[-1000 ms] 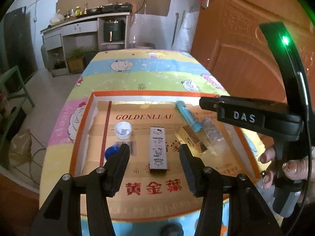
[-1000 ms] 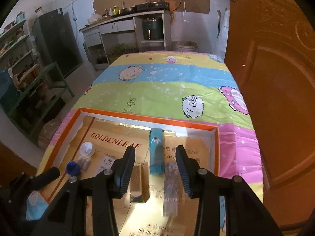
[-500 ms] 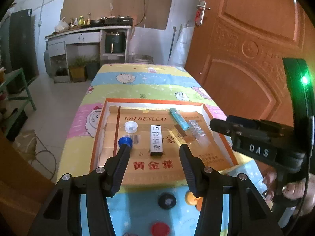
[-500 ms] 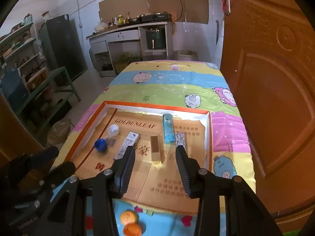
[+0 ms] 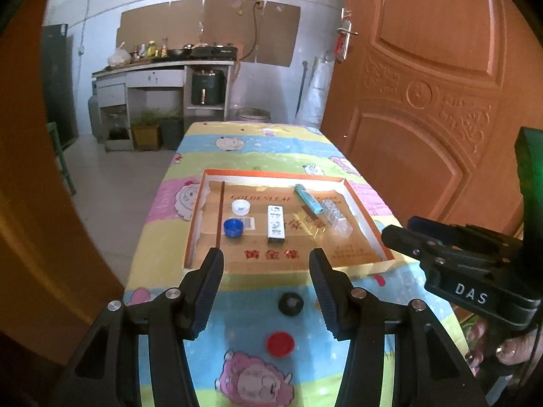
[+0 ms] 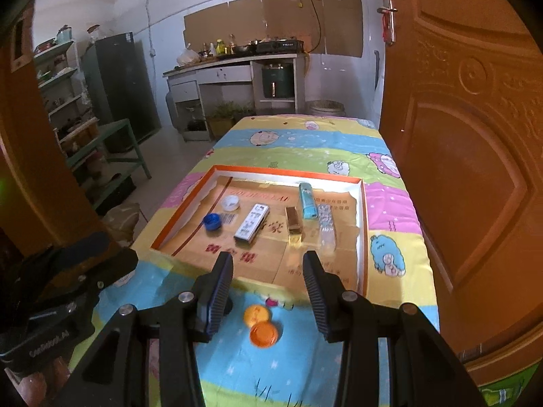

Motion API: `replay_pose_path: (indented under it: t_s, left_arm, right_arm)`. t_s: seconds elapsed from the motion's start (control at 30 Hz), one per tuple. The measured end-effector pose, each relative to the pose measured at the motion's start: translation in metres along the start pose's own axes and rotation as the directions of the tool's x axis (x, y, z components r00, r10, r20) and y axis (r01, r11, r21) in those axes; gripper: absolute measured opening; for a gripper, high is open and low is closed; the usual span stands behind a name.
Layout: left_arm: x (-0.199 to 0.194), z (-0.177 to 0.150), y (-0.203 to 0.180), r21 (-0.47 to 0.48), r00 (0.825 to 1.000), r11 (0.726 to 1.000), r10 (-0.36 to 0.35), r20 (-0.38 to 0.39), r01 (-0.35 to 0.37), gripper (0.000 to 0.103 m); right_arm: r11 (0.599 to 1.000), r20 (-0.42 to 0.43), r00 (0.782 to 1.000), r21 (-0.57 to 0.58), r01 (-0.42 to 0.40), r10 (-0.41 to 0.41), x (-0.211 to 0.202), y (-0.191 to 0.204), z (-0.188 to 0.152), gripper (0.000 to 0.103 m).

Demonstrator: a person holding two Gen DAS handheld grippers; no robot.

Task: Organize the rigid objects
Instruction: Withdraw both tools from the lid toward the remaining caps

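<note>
Six rigid things lie inside the shallow cardboard tray (image 5: 368,225) with orange rim, at the middle of the cloth-covered worktop (image 5: 163,247): a white round cap (image 5: 240,207), a blue ribbed cap (image 5: 233,227), a flat white box (image 5: 275,224), a brown bar (image 5: 311,219), a turquoise tube (image 5: 308,198) and a clear blister strip (image 5: 336,217). Near the worktop's front edge, outside the tray, rest a black cap (image 5: 291,304), a red cap (image 5: 280,344) and two orange caps (image 6: 260,325). Both the left tool (image 5: 266,291) and the right tool (image 6: 268,288) are released, holding nothing, above this free front strip.

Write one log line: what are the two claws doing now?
left claw: open, empty | right claw: open, empty | both above tablecloth | caps outside tray
</note>
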State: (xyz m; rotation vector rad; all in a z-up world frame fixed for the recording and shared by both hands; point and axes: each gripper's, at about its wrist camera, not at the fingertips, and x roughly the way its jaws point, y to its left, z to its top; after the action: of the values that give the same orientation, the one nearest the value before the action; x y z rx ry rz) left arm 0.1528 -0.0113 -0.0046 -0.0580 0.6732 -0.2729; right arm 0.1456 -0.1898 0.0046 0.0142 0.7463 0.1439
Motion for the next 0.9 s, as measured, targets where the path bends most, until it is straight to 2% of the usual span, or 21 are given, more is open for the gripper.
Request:
replay_pose_path:
  t_s: [0.4,0.67,0.9]
  left_arm:
    - [-0.035,-0.033,-0.009,0.035,0.992,0.991,0.128,0.024,-0.128,0.054]
    - [-0.040,-0.047,-0.010,0.044,0.991,0.990,0.134,0.026,-0.135,0.054]
    - [-0.032,-0.058,-0.008,0.036,0.994,0.993,0.107,0.017,-0.108,0.054]
  right_arm:
    - [1.000,0.010,1.000,-0.013,0.016,-0.016,-0.026,0.013,-0.048,0.043]
    - [1.000,0.015,1.000,-0.022,0.015,-0.014,-0.026,0.016,-0.073,0.043]
    - [1.000,-0.050,0.999,-0.024,0.004,-0.005,-0.003,0.014,-0.097,0.043]
